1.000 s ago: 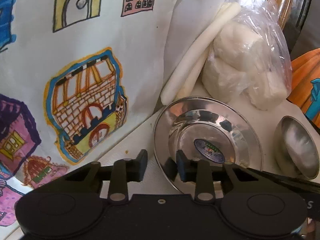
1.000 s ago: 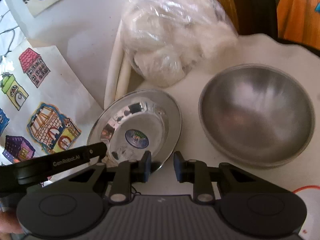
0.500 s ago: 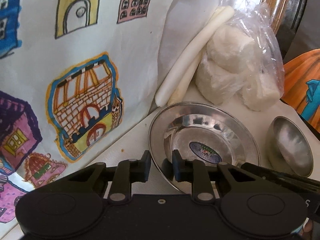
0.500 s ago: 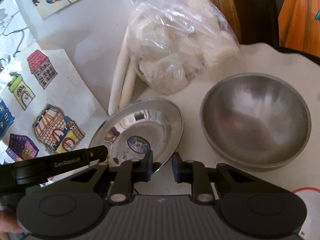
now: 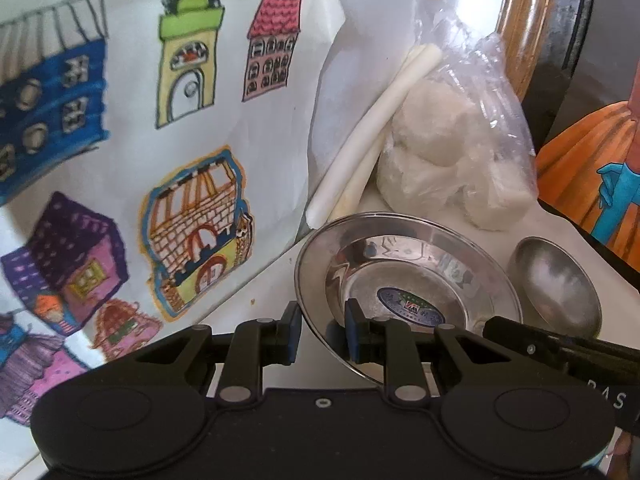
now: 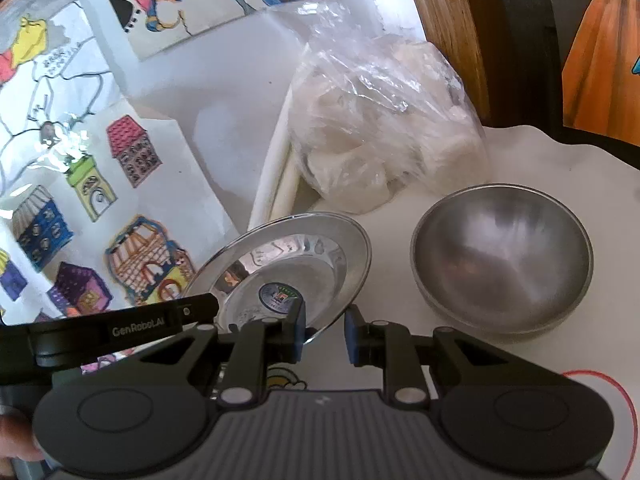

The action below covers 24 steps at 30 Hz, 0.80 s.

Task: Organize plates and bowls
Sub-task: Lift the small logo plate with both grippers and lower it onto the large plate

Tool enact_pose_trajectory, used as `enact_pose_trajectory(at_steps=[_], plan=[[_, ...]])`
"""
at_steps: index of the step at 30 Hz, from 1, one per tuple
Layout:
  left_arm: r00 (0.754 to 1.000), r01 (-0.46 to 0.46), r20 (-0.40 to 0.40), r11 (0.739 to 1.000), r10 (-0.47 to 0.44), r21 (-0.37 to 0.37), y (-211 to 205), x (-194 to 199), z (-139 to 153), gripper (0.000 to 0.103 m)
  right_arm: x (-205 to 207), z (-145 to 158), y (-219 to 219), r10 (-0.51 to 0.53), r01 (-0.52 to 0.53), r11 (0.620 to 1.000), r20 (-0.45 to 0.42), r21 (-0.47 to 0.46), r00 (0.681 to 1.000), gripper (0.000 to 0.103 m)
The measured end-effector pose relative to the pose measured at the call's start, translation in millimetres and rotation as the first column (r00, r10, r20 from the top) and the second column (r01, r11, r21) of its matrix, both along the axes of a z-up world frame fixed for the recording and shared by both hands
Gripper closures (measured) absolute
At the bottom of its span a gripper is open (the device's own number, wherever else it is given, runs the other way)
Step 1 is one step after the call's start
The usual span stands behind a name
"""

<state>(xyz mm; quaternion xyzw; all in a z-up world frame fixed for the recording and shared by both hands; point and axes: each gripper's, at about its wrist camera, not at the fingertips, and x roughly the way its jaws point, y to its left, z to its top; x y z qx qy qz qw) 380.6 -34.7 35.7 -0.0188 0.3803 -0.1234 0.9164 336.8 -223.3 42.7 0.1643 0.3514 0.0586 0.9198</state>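
Note:
A shiny steel plate (image 5: 416,264) with a round sticker in its middle hangs tilted above the white table. My left gripper (image 5: 322,334) is shut on the plate's near left rim. In the right wrist view the same plate (image 6: 320,248) has its near right rim pinched by my right gripper (image 6: 324,332), also shut. The left gripper's black body (image 6: 120,328) shows at the plate's left side. A dull steel bowl (image 6: 504,264) rests upright on the table, just right of the plate and apart from it. It also appears small in the left wrist view as the bowl (image 5: 556,284).
Behind the plate lie a clear plastic bag of white lumps (image 6: 376,152) and two white sticks (image 5: 372,132). Sheets with coloured house drawings (image 5: 192,220) cover the left. A wooden frame (image 5: 524,20) and an orange picture (image 5: 592,168) stand at the back right.
The left jaws have narrowed onto the plate's rim. Both grippers have risen, and the plate has come up off the table with them. The bowl has stayed in place.

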Motion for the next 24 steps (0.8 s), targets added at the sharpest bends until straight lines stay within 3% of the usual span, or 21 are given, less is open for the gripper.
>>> enact_pose_trajectory(at_steps=[24], plan=[[0.997, -0.028, 0.070, 0.999, 0.025, 0.032, 38, -87, 24, 0.078, -74, 21, 35, 0.092, -0.093, 0.995, 0.048, 0.033, 0.995, 0.080]])
